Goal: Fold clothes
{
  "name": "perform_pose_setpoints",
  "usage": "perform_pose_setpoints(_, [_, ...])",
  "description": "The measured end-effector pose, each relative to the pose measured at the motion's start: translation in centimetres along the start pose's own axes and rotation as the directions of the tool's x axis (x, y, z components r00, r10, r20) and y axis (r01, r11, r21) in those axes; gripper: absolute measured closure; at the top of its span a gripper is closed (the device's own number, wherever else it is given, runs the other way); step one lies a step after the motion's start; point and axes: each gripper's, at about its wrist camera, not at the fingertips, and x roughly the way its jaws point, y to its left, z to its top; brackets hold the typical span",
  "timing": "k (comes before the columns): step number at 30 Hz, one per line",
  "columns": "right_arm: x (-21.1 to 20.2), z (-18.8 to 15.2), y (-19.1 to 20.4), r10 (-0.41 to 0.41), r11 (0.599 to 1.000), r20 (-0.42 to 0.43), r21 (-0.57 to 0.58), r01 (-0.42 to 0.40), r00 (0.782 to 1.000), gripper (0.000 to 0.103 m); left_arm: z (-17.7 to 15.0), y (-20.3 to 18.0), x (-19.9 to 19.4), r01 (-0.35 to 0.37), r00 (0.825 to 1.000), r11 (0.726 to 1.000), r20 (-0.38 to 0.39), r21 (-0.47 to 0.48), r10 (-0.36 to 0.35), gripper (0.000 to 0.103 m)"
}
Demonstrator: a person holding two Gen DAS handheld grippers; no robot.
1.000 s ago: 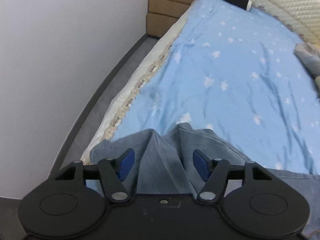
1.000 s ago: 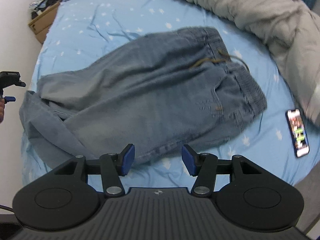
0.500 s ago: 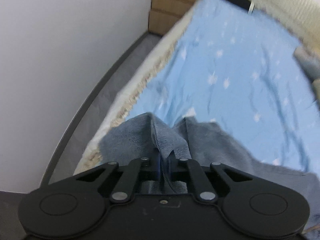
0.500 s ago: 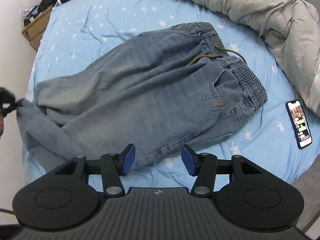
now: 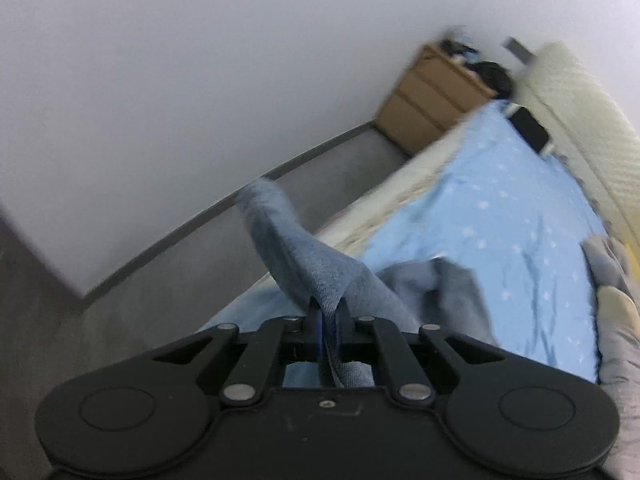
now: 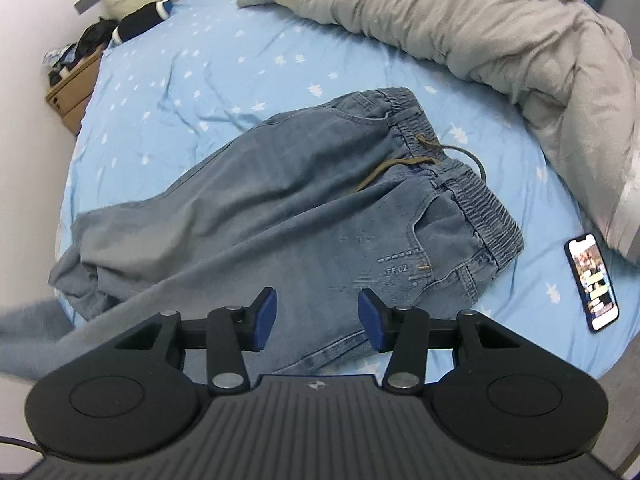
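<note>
Denim jeans [image 5: 304, 256] leg, blurred, clamped in left claw [image 5: 327, 320]; right claw [image 6: 317, 320] parted, empty.

Left gripper [image 5: 329, 312] pitched steeply down, rolled to one side, jaws clamped tight on a fold of denim. Right gripper [image 6: 317, 318] also pitched down, jaws apart with nothing pinched between the blue pads [image 6: 266, 316], just been narrowing slightly.

My right tool [image 6: 317, 322] is matte black with blue pads and silver pivot screws. Its housing is ribbed. My left tool [image 5: 328, 320] has a smooth black housing.
</note>
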Motion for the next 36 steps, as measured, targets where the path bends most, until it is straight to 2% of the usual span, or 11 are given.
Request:
perform_pose_setpoints(4, [0.9, -0.4, -0.8, 0.019, 0.999, -0.026, 0.045, -0.018, 0.999, 0.054, -2.6, 4.6, 0.9, -0.082, 0.993, 0.992, -0.089, -0.097, 0.073, 0.098])
perform_pose_setpoints(6, [1.1, -0.6, -1.5, 0.032, 0.996, -0.045, 0.08, -0.029, 0.998, 0.054, -3.7, 6.3, 1.4, -0.097, 0.988, 0.983, -0.133, -0.155, 0.076, 0.098])
perform_pose_setpoints(9, [1.3, -1.1, -2.8, -0.004, 0.992, -0.055, 0.123, 0.011, 0.998, 0.053, -4.6, 8.5, 2.2, -0.126, 0.976, 0.957, -0.205, -0.262, 0.072, 0.098])
perform_pose_setpoints(11, [1.3, -1.2, -4.4, 0.005, 0.981, -0.063, 0.194, 0.007, 0.998, 0.053, -4.7, 8.8, 2.0, -0.133, 0.974, 0.954, -0.213, -0.27, 0.076, 0.098])
perform_pose_setpoints(13, [1.5, -1.0, -6.2, 0.012, 0.964, -0.051, 0.265, 0.002, 0.999, 0.049, -4.5, 8.4, 2.1, -0.141, 0.973, 0.956, -0.213, -0.258, 0.086, 0.097])
perform_pose_setpoints(15, [1.7, -0.7, -8.1, -0.034, 0.952, -0.029, 0.304, 0.042, 0.999, 0.044, -4.3, 7.7, 2.1, -0.15, 0.971, 0.959, -0.217, -0.24, 0.098, 0.096])
perform_pose_setpoints(18, [2.6, -0.4, -11.6, -0.093, 0.916, -0.019, 0.389, 0.093, 0.995, 0.042, -4.3, 6.7, 2.0, -0.186, 0.964, 0.96, -0.227, -0.209, 0.137, 0.091])
perform_pose_setpoints(22, [4.5, -0.4, -16.8, -0.065, 0.855, -0.021, 0.515, 0.066, 0.998, 0.041, -5.1, 4.5, 1.6, -0.239, 0.955, 0.961, -0.213, -0.141, 0.206, 0.066])
perform_pose_setpoints(25, [6.3, -0.1, -19.5, -0.021, 0.835, -0.021, 0.55, 0.029, 1.0, 0.038, -6.0, 2.3, 0.7, -0.269, 0.947, 0.959, -0.205, -0.089, 0.247, 0.052])
perform_pose_setpoints(30, [10.2, 1.3, -21.4, 0.031, 0.872, -0.076, 0.49, 0.01, 0.997, 0.038, -7.9, -1.4, -0.5, -0.29, 0.935, 0.957, -0.219, -0.016, 0.28, 0.051])
perform_pose_setpoints(36, [13.8, 1.4, -24.0, 0.122, 0.831, -0.056, 0.552, -0.071, 0.991, 0.028, -9.8, -6.1, -2.4, -0.271, 0.942, 0.961, -0.19, 0.063, 0.278, 0.048])
